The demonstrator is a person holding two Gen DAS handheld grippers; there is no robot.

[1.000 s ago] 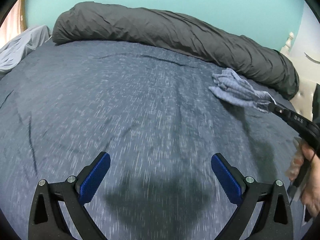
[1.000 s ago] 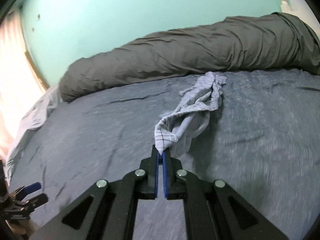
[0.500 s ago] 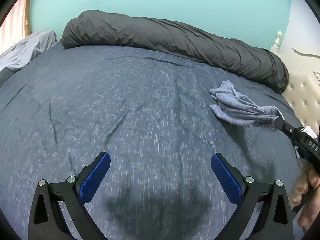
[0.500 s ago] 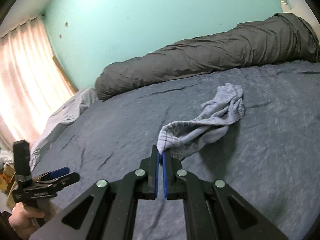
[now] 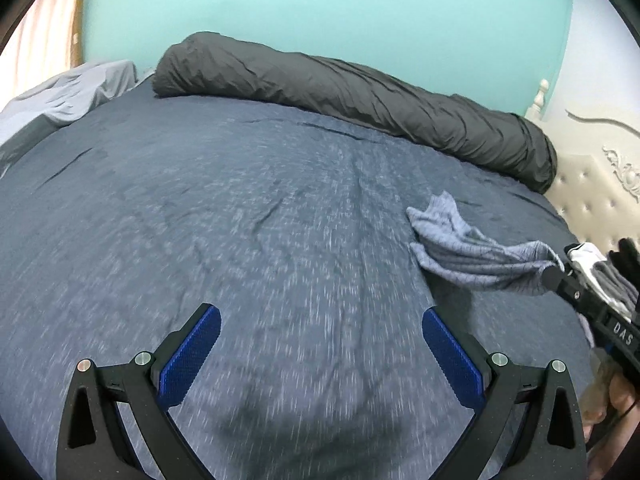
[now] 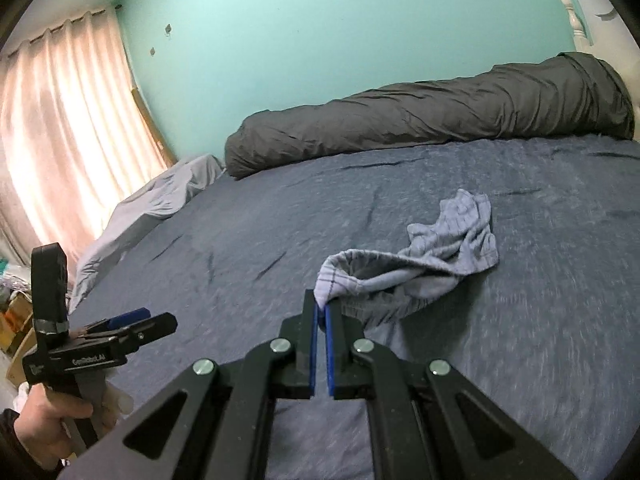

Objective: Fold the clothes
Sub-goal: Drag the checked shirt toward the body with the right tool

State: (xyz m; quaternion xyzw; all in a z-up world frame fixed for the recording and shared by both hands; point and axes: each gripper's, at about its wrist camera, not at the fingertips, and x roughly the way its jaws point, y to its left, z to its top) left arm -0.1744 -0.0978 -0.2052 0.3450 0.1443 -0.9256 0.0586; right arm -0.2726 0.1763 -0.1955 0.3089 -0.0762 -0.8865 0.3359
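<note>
Across the wide blue-grey heathered bedsheet I've dragged the crumpled pale-blue checked cotton garment away from the rolled dark-grey duvet, toward my side. My right gripper stays clamped on its hem, the rest trailing on the sheet. My left gripper hangs wide and empty. Spreading it flat comes next, I reckon.

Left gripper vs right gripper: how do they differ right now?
The left gripper is open, blue pads wide apart, with nothing between them; the right gripper is shut on a corner of the light blue checked garment. The left gripper hangs over bare bed sheet; the right gripper has the garment trailing from its tips onto the sheet. Both have black frames and blue pads, and both are hand-held.
</note>
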